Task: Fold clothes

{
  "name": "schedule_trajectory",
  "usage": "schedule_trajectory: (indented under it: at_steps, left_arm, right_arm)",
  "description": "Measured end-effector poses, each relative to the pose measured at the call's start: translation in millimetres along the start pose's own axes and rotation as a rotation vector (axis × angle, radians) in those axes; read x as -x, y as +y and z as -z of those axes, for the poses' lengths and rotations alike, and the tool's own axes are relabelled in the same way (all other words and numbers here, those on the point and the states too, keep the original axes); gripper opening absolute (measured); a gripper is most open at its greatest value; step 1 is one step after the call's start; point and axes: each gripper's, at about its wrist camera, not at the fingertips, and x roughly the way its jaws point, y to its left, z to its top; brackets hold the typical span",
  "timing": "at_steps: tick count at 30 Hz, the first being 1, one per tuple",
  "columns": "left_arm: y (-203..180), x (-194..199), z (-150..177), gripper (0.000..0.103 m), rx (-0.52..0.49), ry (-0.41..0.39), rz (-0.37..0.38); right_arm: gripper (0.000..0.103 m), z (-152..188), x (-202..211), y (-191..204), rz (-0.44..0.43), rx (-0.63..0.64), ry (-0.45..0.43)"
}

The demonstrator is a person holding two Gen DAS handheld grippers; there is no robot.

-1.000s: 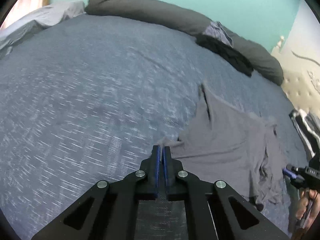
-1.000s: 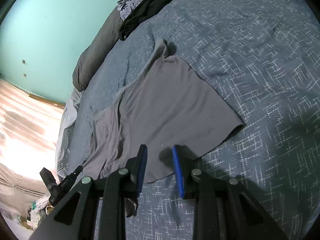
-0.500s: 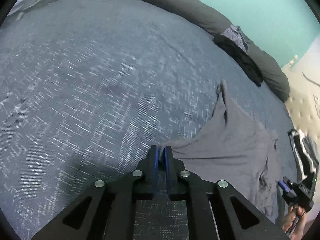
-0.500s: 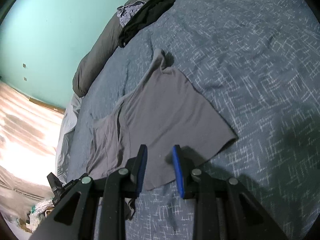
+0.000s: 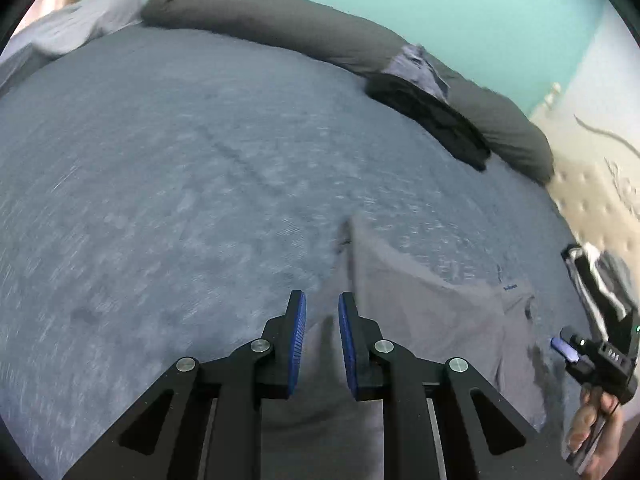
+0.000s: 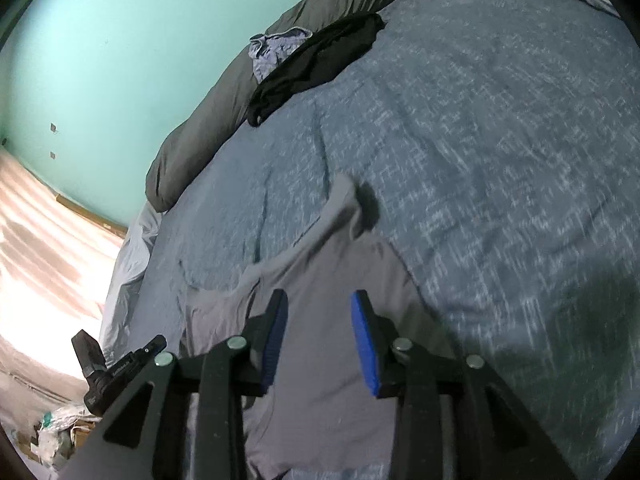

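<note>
A grey garment (image 5: pixel 420 312) lies spread flat on the blue patterned bedspread (image 5: pixel 160 200), one narrow strap end pointing away. My left gripper (image 5: pixel 322 300) hovers over the garment's near edge. Its jaws are opening and the blue pads hold nothing; the cloth lies below them. The right wrist view shows the same garment (image 6: pixel 344 248) under my right gripper (image 6: pixel 320 300), whose jaws are also opening with nothing pinched. The right gripper (image 5: pixel 576 354) shows at the left view's right edge, held by a hand (image 5: pixel 596 420). The left gripper (image 6: pixel 120 364) shows low on the left.
A long dark grey bolster (image 5: pixel 280 20) runs along the bed's far edge against a teal wall. A black garment (image 5: pixel 432 120) and a pale blue one (image 5: pixel 416 68) lie by it. A black-and-white garment (image 5: pixel 600 280) sits near the beige tufted headboard (image 5: pixel 592 200).
The left gripper was shut on the grey garment's corner; it has let go, parted its jaws and shifted over the cloth. The right jaws have widened and moved further over the garment.
</note>
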Motion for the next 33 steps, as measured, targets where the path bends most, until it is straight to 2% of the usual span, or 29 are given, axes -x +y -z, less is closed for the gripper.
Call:
schedule_trajectory:
  at_steps: [4, 9, 13, 14, 25, 31, 33]
  left_arm:
    - [-5.6, -18.0, -7.8, 0.018, -0.003, 0.023, 0.014]
    - [-0.1, -22.6, -0.9, 0.018, 0.0, 0.049, 0.014]
    - [-2.2, -29.4, -2.6, 0.001, -0.016, 0.052, 0.012]
    - [-3.4, -30.8, -3.1, 0.0, -0.021, 0.05, 0.006]
    - [11.5, -27.4, -7.5, 0.0, 0.018, 0.013, -0.037]
    - [15.3, -31.0, -8.0, 0.002, 0.064, 0.069, 0.038]
    - [11.4, -32.1, -8.1, 0.004, 0.04, 0.08, 0.037]
  right_arm:
    - [0.033, -7.6, -6.2, -4.8, 0.005, -0.014, -0.002]
    - [0.033, -12.4, -13.7, -16.8, 0.008, -0.052, 0.012]
    - [0.033, -13.7, -19.2, -21.6, 0.009, -0.072, 0.02]
    - [0.033, -13.5, -20.4, -21.5, 0.008, -0.071, 0.023]
    - [0.033, -15.0, -29.5, -21.0, -0.005, -0.08, 0.031]
    - [0.033, -15.4, -37.1, -19.4, -0.011, -0.083, 0.039]
    - [0.033, -15.6, -39.5, -17.8, -0.012, -0.079, 0.042]
